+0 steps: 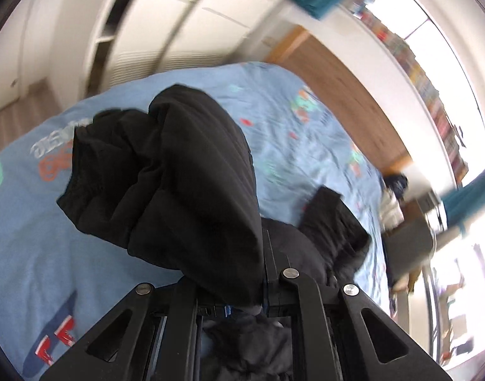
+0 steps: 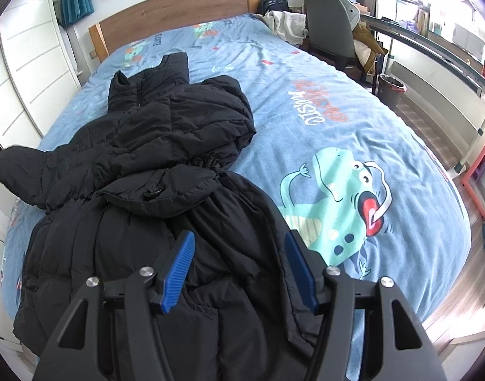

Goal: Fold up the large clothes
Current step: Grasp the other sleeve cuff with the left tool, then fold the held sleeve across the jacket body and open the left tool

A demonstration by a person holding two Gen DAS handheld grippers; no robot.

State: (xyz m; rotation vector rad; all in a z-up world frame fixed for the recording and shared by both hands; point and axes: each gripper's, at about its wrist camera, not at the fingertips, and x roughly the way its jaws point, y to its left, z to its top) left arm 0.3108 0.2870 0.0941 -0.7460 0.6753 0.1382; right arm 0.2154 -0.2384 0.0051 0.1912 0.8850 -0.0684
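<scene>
One black jacket (image 2: 141,171) lies on bedspread (image 2: 337,120) reading "MUSIC".

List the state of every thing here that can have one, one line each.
Coat: lying crumpled on the bed, zipped at the collar, sleeve folded across the waist.
Left gripper: shut on coat fabric, lifting it.
Right gripper: open, over the coat's hem.
Bedspread: spread out, lightly wrinkled.
Chair: upright, draped with clothes.
Bin: upright, red liner inside.
</scene>
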